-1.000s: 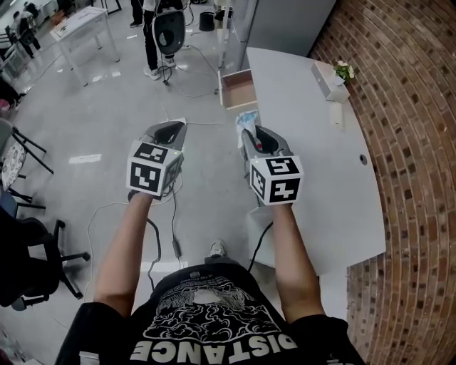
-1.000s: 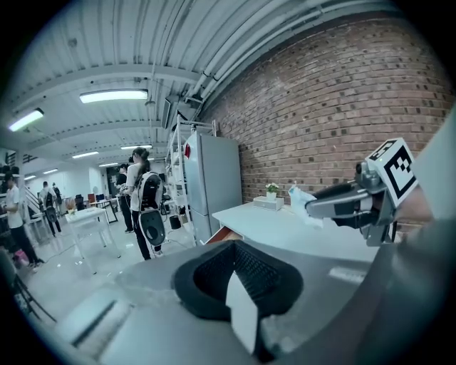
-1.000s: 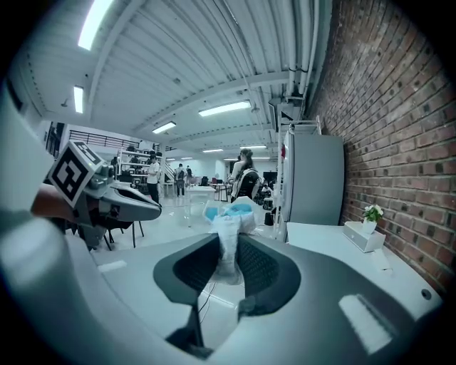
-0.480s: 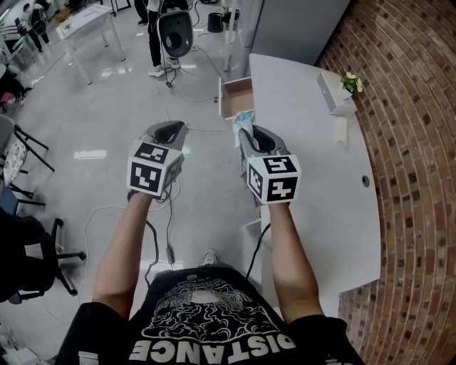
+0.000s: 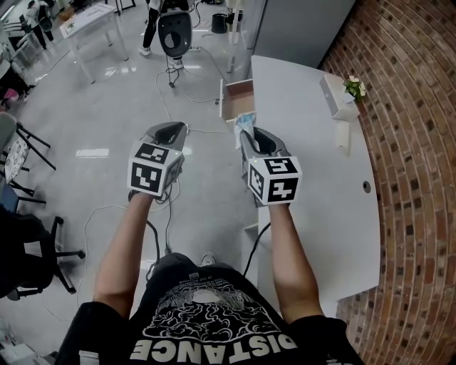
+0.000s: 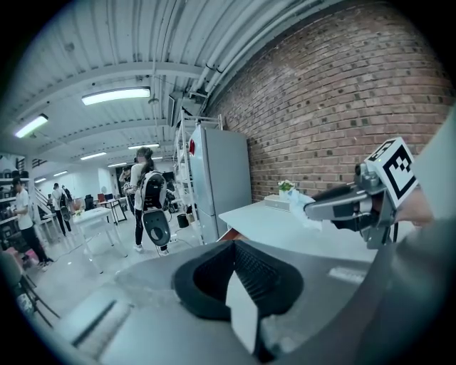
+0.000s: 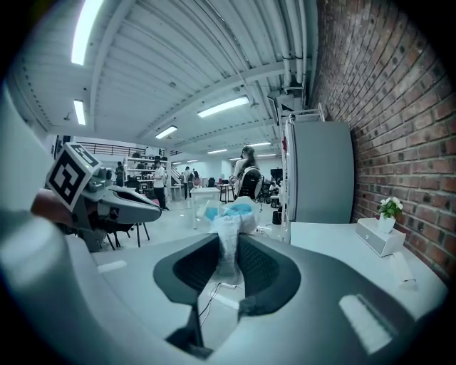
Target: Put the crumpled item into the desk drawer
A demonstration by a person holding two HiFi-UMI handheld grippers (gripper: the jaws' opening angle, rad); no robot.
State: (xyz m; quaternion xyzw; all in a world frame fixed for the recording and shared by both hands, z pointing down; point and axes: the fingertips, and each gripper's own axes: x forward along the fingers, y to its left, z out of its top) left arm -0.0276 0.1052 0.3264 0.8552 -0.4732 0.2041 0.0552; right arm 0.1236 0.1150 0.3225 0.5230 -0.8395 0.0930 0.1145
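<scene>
White and pale blue, the crumpled item (image 5: 244, 120) sits pinched between the jaws of the right gripper (image 5: 246, 132), with its bunched top sticking out past the jaw tips. The right gripper view shows the jaws closed on its narrow lower part while the fuller blue-and-white part (image 7: 228, 214) stands above them. The right gripper is held in the air at the near left edge of the pale tabletop (image 5: 313, 164), over the line where desk meets floor (image 5: 92, 128).

The desk drawer (image 5: 237, 94) stands pulled out from the desk's left side, further ahead of the gripper. Its wooden inside is open to view, and the crumpled item is short of it and not in it.

The left gripper (image 5: 172, 128) is held level beside the right one, over the floor and apart from the desk. Its own view shows the jaws (image 6: 231, 248) brought together with nothing between them.

At the far end of the tabletop, by the brick wall (image 5: 413, 142), lies a white box (image 5: 333, 85) with a small plant (image 5: 353, 87) next to it. A tall grey cabinet (image 5: 299, 28) stands past the desk's far end. Cables trail across the floor, and a person (image 5: 152, 18) stands there well beyond the drawer.
</scene>
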